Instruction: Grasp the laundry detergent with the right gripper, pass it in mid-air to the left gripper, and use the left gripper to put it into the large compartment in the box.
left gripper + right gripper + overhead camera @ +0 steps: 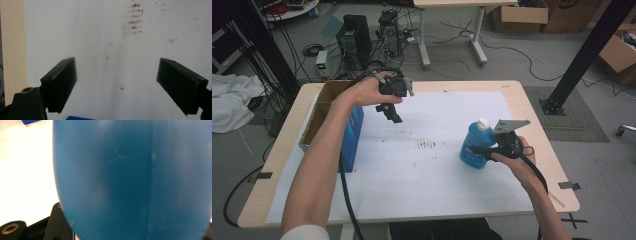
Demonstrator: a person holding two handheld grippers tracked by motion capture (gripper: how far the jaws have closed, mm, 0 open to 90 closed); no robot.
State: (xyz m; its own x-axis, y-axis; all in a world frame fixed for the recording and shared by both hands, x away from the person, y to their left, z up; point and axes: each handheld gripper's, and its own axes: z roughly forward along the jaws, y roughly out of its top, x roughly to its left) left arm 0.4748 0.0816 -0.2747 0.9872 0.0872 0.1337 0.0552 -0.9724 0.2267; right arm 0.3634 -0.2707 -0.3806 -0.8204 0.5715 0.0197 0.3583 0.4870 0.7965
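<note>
Right gripper (488,148) at the lower right of the high view, clamped on the blue bottle (475,145), jaws around its lower body. Bottle upright with its white cap (482,123) on top, base on or just above the white sheet (437,185); contact hard to judge from this angle. In the right gripper view, blue bottle wall pressed close against the lens, blurred, with a pale seam running down right of centre.

Left gripper (393,115) up at centre left of the high view, held above the sheet, jaws spread wide with nothing between them. Same seen in the left gripper view: two black pads (61,82) well apart over bare white sheet, a patch of dark smudges (133,18) toward the top centre.

Cardboard box (327,107) with a blue side at the left edge of the table (532,115), just beside the left forearm.
</note>
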